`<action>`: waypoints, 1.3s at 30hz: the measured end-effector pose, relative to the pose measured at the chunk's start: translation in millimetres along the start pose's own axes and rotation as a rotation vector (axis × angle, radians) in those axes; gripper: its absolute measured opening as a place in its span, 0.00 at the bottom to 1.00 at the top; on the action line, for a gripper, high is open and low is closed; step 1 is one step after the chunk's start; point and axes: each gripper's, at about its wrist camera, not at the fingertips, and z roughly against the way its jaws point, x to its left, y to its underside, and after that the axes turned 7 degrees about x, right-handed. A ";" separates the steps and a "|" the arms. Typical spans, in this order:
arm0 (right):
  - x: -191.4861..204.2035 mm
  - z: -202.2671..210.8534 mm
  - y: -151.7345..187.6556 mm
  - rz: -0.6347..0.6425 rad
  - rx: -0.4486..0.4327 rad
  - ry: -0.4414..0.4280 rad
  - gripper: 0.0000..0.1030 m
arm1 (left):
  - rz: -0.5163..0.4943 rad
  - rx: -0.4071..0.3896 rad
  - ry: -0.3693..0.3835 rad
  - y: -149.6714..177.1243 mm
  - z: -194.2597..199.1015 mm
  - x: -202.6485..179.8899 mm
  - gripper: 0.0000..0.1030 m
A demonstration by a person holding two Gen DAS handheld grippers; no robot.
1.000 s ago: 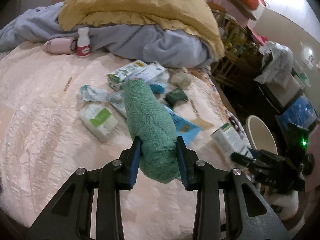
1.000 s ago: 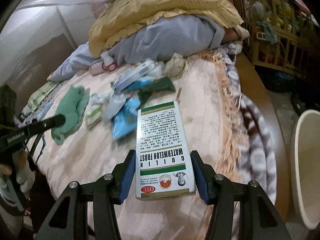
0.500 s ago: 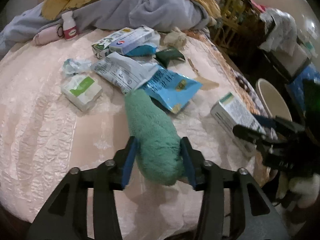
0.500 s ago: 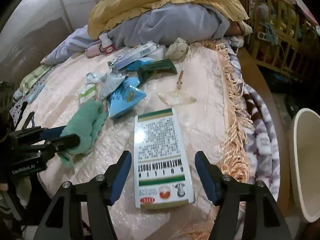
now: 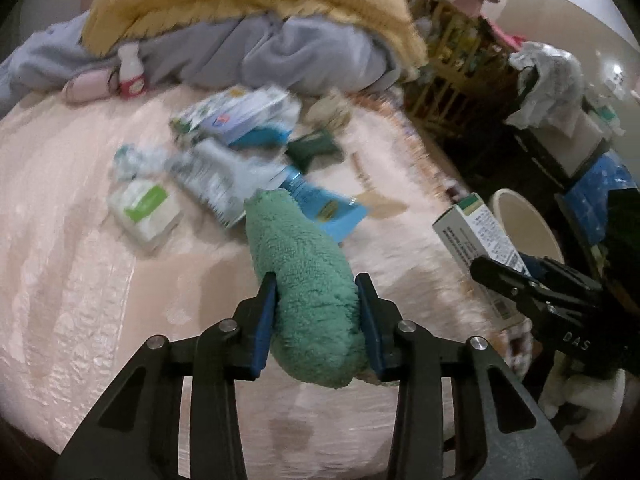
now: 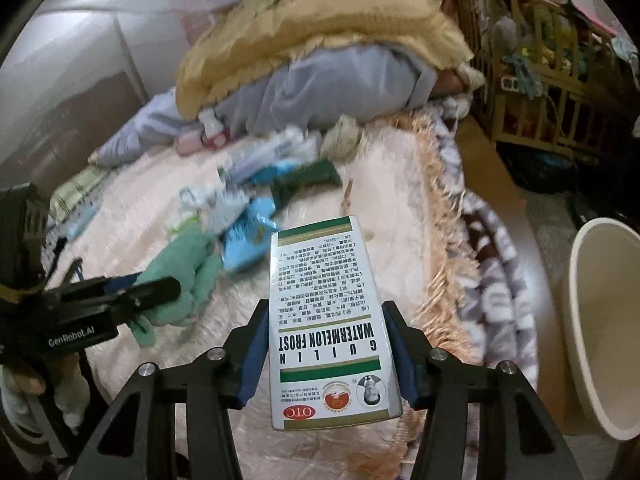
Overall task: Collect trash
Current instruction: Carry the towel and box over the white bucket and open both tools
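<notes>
My left gripper (image 5: 316,312) is shut on a green fluffy cloth (image 5: 304,280) and holds it above the pink bedspread (image 5: 72,280). My right gripper (image 6: 326,340) is shut on a white and green medicine box (image 6: 324,320) marked "Watermelon Frost", held above the bed's right edge. The box (image 5: 476,240) and right gripper also show in the left wrist view, and the cloth (image 6: 180,280) shows in the right wrist view. Several wrappers and packets (image 5: 240,160) lie scattered on the bed, among them a blue packet (image 5: 324,208) and a white and green tissue pack (image 5: 144,212).
A cream bin (image 6: 600,320) stands on the floor right of the bed; it also shows in the left wrist view (image 5: 520,224). Yellow and grey bedding (image 5: 240,20) is piled at the back, with a small bottle (image 5: 130,72). A wooden crib (image 6: 540,60) stands at the far right.
My right gripper, open around the box half a second ago, has shut on it and lifted it. My left gripper has lifted and tilted with the cloth still held.
</notes>
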 end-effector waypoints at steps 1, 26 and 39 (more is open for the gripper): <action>-1.2 4.5 -0.8 -0.005 -0.009 -0.004 0.51 | -0.012 -0.008 0.005 -2.3 3.0 -6.5 0.35; -82.5 92.5 8.5 -0.179 -0.184 0.092 0.51 | -0.243 -0.076 0.089 -41.8 -6.1 -144.6 0.35; -144.0 108.7 22.9 -0.292 -0.194 0.173 0.51 | -0.333 -0.040 0.128 -52.6 -40.8 -201.2 0.35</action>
